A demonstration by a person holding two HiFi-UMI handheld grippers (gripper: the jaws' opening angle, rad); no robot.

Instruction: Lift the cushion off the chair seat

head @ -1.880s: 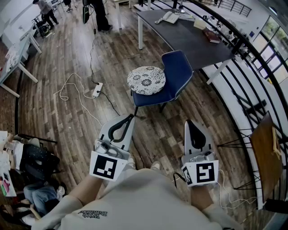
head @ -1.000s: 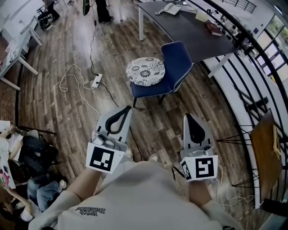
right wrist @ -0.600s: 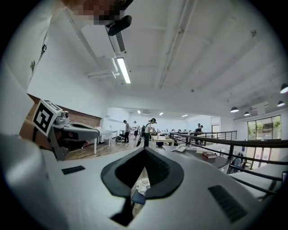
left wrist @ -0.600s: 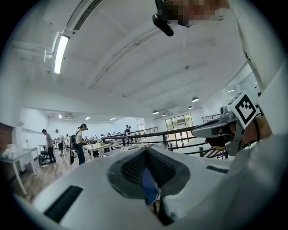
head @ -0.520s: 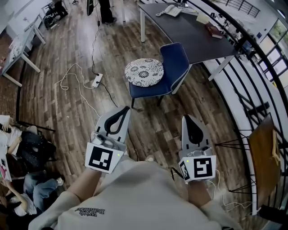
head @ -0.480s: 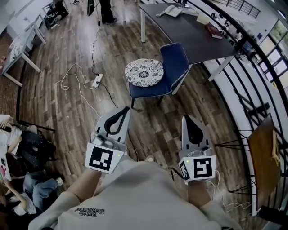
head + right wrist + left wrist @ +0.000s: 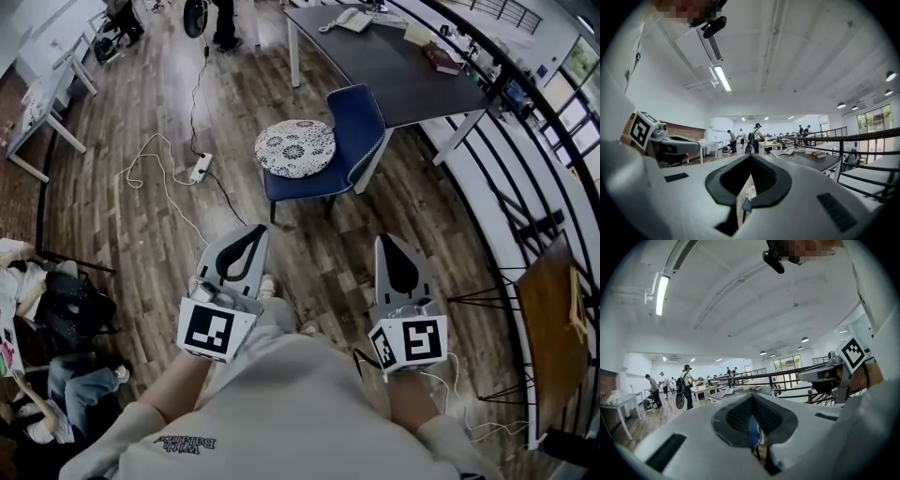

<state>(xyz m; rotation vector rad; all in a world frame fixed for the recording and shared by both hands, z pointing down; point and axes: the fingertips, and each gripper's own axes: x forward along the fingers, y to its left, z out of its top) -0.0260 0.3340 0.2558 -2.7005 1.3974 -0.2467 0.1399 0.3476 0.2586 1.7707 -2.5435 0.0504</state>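
- The left gripper and right gripper are held low in front of the person, each with its jaws closed tip to tip on nothing.
- Farther on, the patterned cushion lies on the seat of the blue chair, well apart from both grippers.
- Only the head view shows the whole cushion. The right gripper view catches a sliver of it, and the left gripper view shows only the blue of the chair.
- A grey desk stands behind the chair.
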